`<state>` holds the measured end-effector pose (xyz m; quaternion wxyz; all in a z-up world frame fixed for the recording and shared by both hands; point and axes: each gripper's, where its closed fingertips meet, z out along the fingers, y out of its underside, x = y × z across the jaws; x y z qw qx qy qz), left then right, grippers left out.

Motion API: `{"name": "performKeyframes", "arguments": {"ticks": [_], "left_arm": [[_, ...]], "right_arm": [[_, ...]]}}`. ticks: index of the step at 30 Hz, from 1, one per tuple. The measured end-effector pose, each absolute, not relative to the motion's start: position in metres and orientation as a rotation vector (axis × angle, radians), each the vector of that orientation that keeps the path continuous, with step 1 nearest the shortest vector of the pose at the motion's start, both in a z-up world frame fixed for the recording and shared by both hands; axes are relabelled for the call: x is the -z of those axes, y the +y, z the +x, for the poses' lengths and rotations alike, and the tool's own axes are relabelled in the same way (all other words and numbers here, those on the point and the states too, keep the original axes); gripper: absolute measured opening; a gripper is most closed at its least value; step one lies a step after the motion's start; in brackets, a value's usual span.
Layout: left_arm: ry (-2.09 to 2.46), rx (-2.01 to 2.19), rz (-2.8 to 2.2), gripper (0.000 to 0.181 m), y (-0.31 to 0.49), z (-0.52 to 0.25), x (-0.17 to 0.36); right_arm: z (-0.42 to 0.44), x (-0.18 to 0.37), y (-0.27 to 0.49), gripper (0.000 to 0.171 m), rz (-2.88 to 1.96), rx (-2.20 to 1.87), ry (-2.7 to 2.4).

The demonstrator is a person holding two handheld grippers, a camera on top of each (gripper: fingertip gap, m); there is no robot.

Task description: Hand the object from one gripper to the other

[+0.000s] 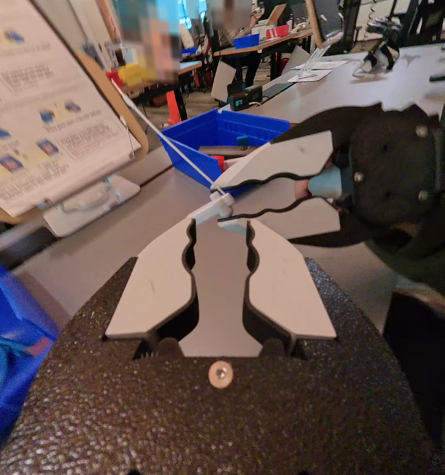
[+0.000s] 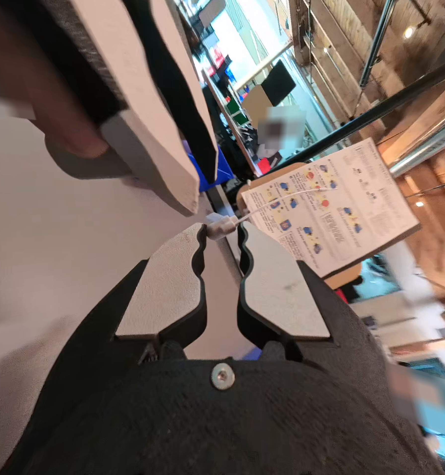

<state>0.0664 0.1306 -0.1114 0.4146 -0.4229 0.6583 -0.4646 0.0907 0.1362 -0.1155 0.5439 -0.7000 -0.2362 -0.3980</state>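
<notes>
A busy workshop surrounds a grey bench (image 1: 144, 231) carrying a blue bin (image 1: 242, 128) at the far side and an instruction board (image 1: 44, 108) on the left. Above it, the left gripper (image 1: 220, 222) and right gripper (image 2: 222, 226) meet, both with fingers spread. A small white cable plug (image 1: 220, 204) sits between the right fingertips, touching one; whether anything grips it cannot be told.

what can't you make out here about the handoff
- Who holds the white cable piece: left wrist view, right gripper tips overlap it; contact unclear.
- Same in right wrist view: cable piece sits at the tips, gap showing.
- Left gripper: tips beneath it, contact unclear.
- Blue bin contents: right gripper hides them.
</notes>
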Motion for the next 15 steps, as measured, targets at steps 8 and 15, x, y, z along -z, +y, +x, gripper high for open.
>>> {"name": "performKeyframes", "arguments": {"ticks": [8,15], "left_arm": [[1.552,1.409,-1.369,0.046,0.130,0.074,0.125],[1.575,1.369,-1.405,0.030,0.130,0.077,0.134]], "right_arm": [[0.083,0.120,0.143,0.023,-1.629,1.163,-0.653],[0.066,0.120,0.149,0.023,-1.582,1.192,-0.692]]}}
